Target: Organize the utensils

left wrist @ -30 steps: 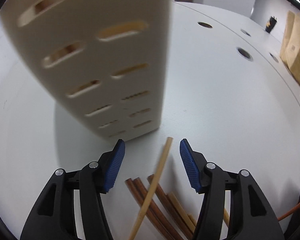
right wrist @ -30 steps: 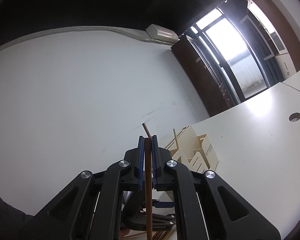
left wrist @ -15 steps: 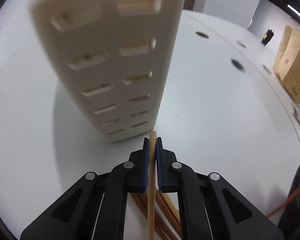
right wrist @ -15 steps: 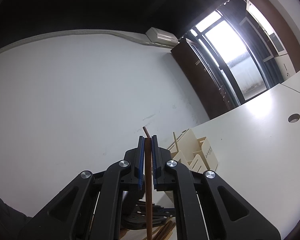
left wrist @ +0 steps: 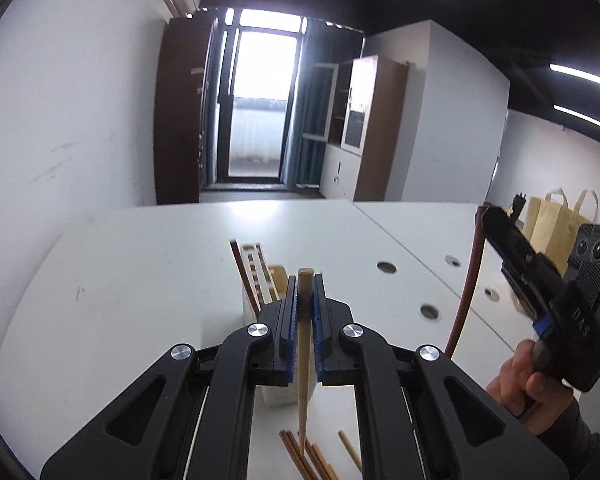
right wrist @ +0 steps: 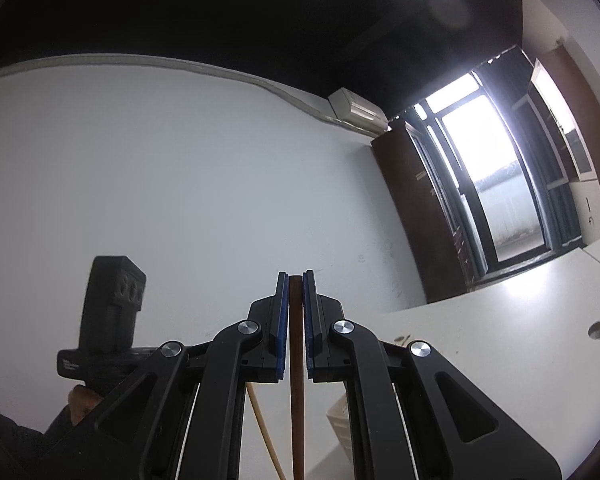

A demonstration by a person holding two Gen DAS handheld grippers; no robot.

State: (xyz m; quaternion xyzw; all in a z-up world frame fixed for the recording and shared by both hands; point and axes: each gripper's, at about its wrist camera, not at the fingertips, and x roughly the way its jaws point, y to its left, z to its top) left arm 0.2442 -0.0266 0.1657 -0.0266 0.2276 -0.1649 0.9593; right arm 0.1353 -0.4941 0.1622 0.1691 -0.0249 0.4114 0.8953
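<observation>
My left gripper [left wrist: 305, 286] is shut on a light wooden chopstick [left wrist: 304, 344], lifted above the table with its thin end hanging down. Behind it stands the cream utensil holder [left wrist: 256, 280], with a dark chopstick [left wrist: 242, 272] upright inside. Several chopsticks [left wrist: 312, 458] lie on the table below. My right gripper [right wrist: 296, 284] is shut on a dark brown chopstick [right wrist: 297, 392]; in the left wrist view that gripper [left wrist: 485, 213] is raised at the right edge, the dark brown chopstick [left wrist: 466, 288] hanging below it. The light chopstick [right wrist: 264, 436] also shows in the right wrist view.
The white table [left wrist: 140, 264] has round cable holes [left wrist: 387, 267] on its right half. A paper bag [left wrist: 556, 224] stands at the far right. A person's hand [left wrist: 528, 376] holds the right gripper. The left gripper's body [right wrist: 112, 304] rises at left in the right wrist view.
My left gripper closed on the light chopstick and lifted it well above the table, tilting up so the room shows. My right gripper rose a little, still holding the dark chopstick.
</observation>
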